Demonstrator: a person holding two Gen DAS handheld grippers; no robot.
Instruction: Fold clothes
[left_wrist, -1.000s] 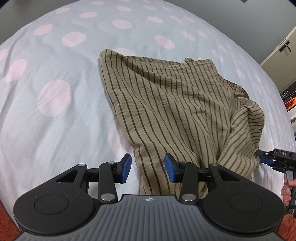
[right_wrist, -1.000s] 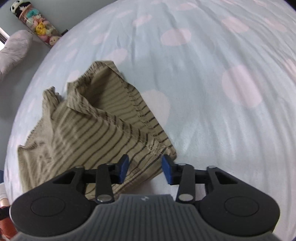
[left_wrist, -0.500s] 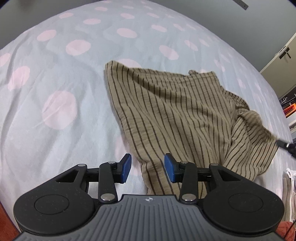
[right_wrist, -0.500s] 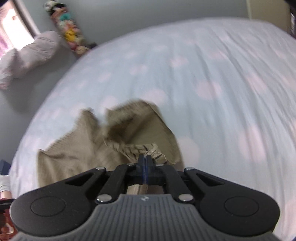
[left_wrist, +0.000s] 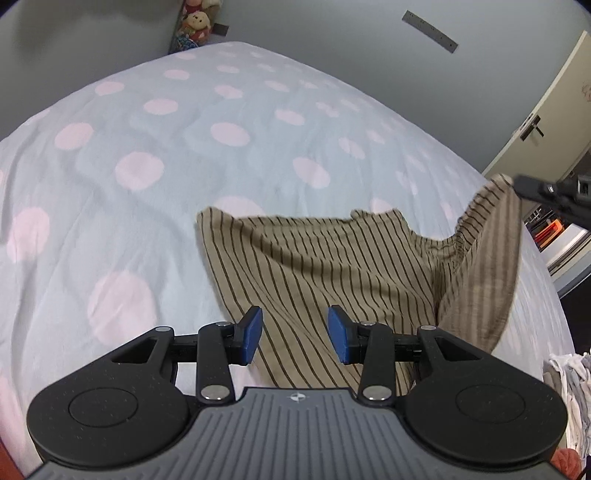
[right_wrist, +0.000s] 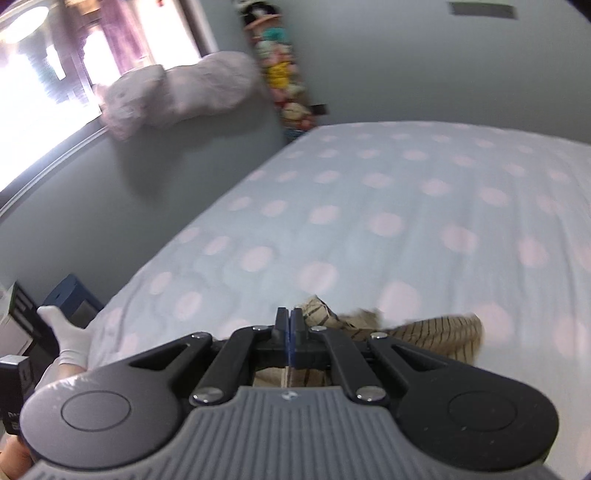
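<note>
While the right gripper (right_wrist: 287, 325) was clenched tight, its blue pads met with a corner of the striped tan garment (left_wrist: 332, 266) pinched between them. Seen from the left wrist camera, that gripper (left_wrist: 517, 186) held the corner lifted well above the bed, at the right edge of view, and the cloth hung from it as a blurred, draped flap. From the right wrist camera, more of the garment (right_wrist: 436, 332) bunched just beyond and below the jaws.

Left gripper (left_wrist: 294, 334) was released: jaws partly apart, nothing between the pads. It hovered over the garment's near edge; contact with the fabric could not be told.

Rest of the garment lay flat on the bedsheet (left_wrist: 147, 206), pale blue with pink dots, right of centre, its far left corner spread out and stripes running toward the camera.

Containers: none clearly open to view. A blue box-like item (right_wrist: 72, 299) stood on the floor left of the bed; its contents were not visible. A hanging column of plush toys (right_wrist: 282, 74) ran down the grey wall beyond the bed. A pile of light clothes (left_wrist: 569, 398) sat at the right edge past the bed. A white sock on a foot (right_wrist: 66, 339) showed at lower left of the right wrist view.
</note>
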